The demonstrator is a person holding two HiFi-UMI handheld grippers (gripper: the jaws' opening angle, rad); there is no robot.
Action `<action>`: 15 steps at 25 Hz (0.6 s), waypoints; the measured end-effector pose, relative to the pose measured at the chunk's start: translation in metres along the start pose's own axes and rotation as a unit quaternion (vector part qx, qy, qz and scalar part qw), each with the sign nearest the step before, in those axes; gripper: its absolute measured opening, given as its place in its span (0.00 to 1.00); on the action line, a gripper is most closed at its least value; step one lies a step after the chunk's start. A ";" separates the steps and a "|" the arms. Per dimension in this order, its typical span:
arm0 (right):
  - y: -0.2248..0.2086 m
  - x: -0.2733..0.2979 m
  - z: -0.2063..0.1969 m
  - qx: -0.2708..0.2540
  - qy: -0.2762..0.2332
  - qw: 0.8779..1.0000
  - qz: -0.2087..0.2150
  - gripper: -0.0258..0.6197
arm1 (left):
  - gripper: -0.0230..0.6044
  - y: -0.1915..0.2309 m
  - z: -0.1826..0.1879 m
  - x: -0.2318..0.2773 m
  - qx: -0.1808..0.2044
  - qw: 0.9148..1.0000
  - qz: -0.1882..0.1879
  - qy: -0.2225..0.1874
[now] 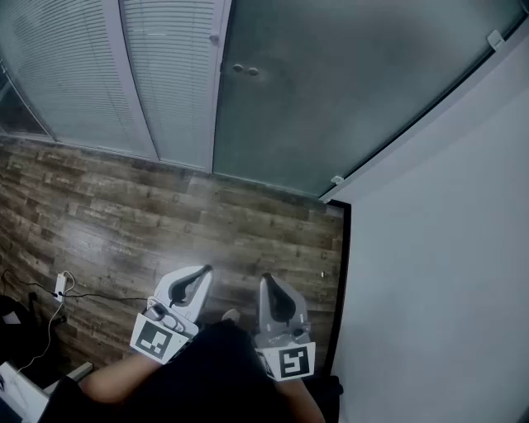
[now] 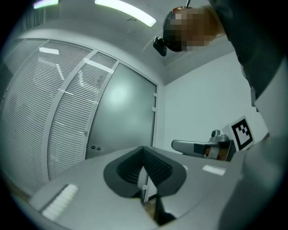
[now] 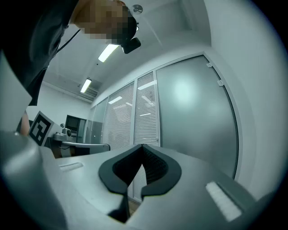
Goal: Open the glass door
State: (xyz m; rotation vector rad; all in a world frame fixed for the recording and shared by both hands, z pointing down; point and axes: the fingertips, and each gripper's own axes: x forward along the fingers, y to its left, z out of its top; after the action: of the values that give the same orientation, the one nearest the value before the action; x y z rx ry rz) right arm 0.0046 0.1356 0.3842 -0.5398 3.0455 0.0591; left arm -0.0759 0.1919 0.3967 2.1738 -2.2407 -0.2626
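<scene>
While both are held low at 6 o'clock in the head view, the left claw (image 1: pixel 203 273) and right claw (image 1: pixel 266 282) point level toward 12, each clenched on nothing. At 12 o'clock stands the smooth frosted glass door (image 1: pixel 331 91), past the wood-grain floor (image 1: pixel 165 215), its top cut off. Two round fittings (image 1: pixel 245 70) at its edge are too small to identify.

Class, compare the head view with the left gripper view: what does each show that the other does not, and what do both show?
Only the head view: a white cable on the wooden floor and the marker cube on the left claw. Only the left gripper view: the ceiling light. Both: the frosted glass door, the blinds, the white wall and that claw, shut.
</scene>
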 end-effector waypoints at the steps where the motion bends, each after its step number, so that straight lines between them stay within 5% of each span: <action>1: -0.003 0.000 0.004 0.006 -0.005 1.000 -0.006 0.04 | 0.04 -0.003 0.002 0.002 0.001 1.000 0.000 -0.002; 10: -0.044 -0.033 0.010 -0.009 -0.017 0.998 -0.056 0.04 | 0.04 -0.027 -0.012 0.012 -0.019 1.000 -0.013 -0.006; 15: -0.067 -0.056 0.000 0.013 -0.016 0.997 -0.077 0.04 | 0.04 -0.039 -0.014 0.008 0.025 1.000 0.008 -0.010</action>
State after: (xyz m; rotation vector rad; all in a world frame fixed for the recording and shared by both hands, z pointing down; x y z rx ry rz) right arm 0.0806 0.0918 0.3849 -0.7622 2.9580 0.0211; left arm -0.0355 0.1811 0.4051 2.1856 -2.2999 -0.2317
